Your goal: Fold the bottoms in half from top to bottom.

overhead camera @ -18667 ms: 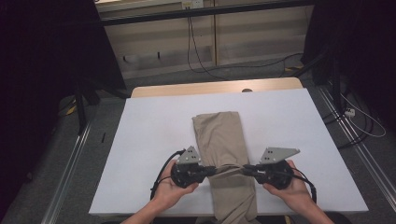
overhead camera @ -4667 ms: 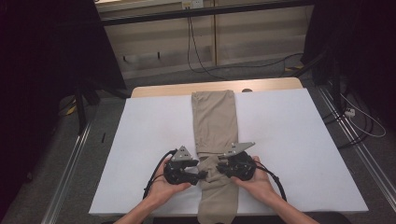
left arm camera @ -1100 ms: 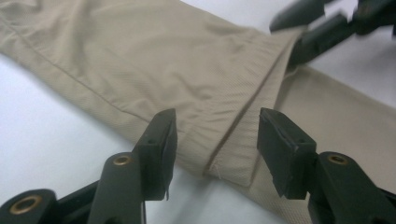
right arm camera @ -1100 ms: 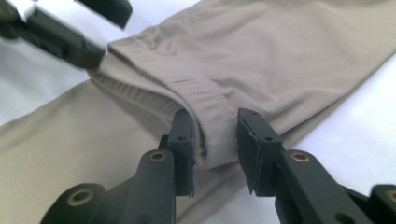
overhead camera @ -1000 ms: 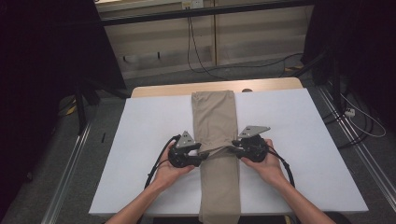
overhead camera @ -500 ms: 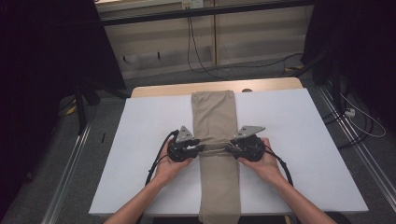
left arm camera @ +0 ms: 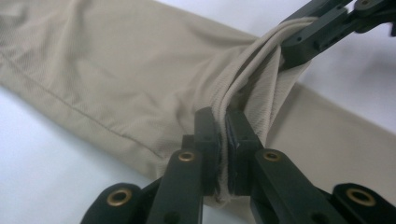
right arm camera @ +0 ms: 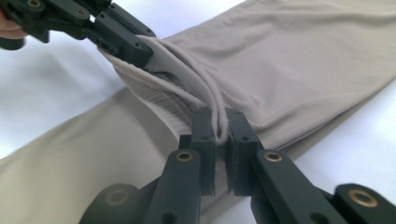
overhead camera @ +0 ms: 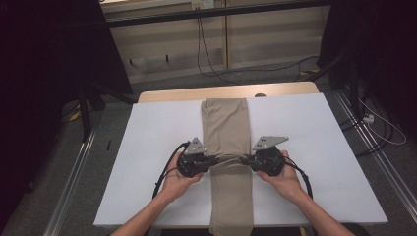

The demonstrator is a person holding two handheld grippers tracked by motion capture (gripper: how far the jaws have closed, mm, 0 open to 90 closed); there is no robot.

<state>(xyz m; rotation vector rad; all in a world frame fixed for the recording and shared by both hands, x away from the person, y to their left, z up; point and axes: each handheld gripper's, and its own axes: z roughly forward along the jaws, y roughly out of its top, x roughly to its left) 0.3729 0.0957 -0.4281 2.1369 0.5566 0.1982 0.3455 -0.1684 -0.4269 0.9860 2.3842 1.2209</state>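
Seemingly mid-fold, both the left gripper point(overhead camera: 212, 161) and right gripper point(overhead camera: 246, 161) sit clamped on the trousers point(overhead camera: 225, 123), lifting a ridge, with the folding-over left to do.

The trousers point(overhead camera: 227, 142) run off the high view's bottom edge, their near end hidden.

Room was dim, dark at both sides. White table point(overhead camera: 147, 147) sat in middle, wooden edge point(overhead camera: 172, 93) at far end. Grey floor point(overhead camera: 64, 172), metal rails point(overhead camera: 74, 172) alongside. Beige wall panels point(overhead camera: 275, 44) behind, black cables point(overhead camera: 206, 49) hanging down.
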